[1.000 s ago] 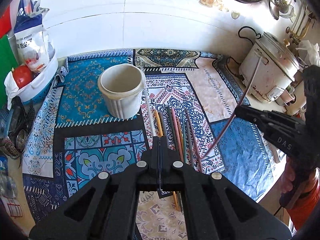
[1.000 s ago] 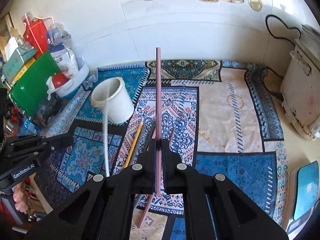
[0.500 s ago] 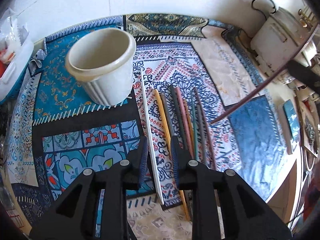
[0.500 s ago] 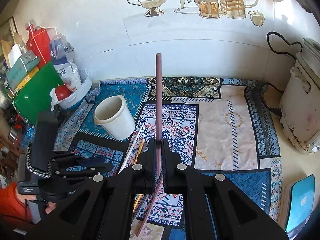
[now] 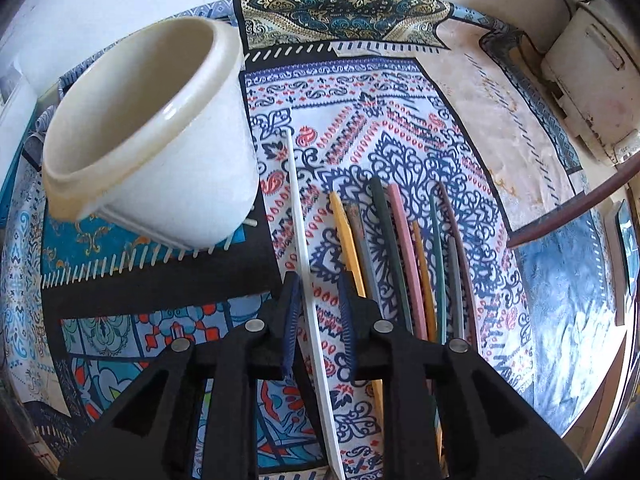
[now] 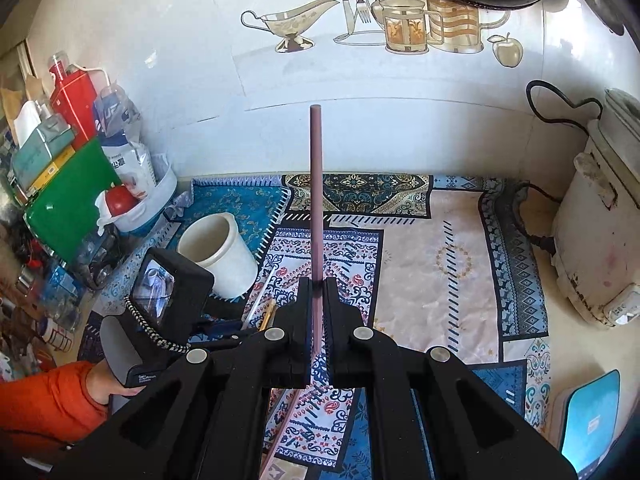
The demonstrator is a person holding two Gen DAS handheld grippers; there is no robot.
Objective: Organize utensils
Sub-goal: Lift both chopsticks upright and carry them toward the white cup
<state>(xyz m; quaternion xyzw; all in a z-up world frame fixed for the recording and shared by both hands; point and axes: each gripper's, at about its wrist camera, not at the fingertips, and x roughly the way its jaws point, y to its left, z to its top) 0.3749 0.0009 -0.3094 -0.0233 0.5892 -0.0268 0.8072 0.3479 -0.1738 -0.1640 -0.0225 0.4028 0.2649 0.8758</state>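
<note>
Several coloured chopsticks (image 5: 400, 248) lie side by side on the patterned cloth (image 5: 440, 128). A white chopstick (image 5: 298, 208) lies left of them, beside the cream cup (image 5: 152, 132). My left gripper (image 5: 319, 280) points down over it, jaws apart, the white chopstick running between the pads with a gap on each side. My right gripper (image 6: 316, 284) is shut on a mauve chopstick (image 6: 315, 184) that stands upright above the cloth, right of the cup (image 6: 218, 254). That mauve chopstick (image 5: 572, 208) shows at the right edge of the left wrist view.
A white rice cooker (image 6: 600, 220) with a black cord stands at the right. A green board (image 6: 68, 200), bottles and a basin with a tomato (image 6: 120, 200) crowd the left. A blue-lidded box (image 6: 592, 420) sits front right. An orange sleeve (image 6: 40, 396) holds the left gripper.
My left gripper came down close to the cloth, opened from shut, and now straddles the white chopstick. My right gripper rose a little, still holding the mauve chopstick.
</note>
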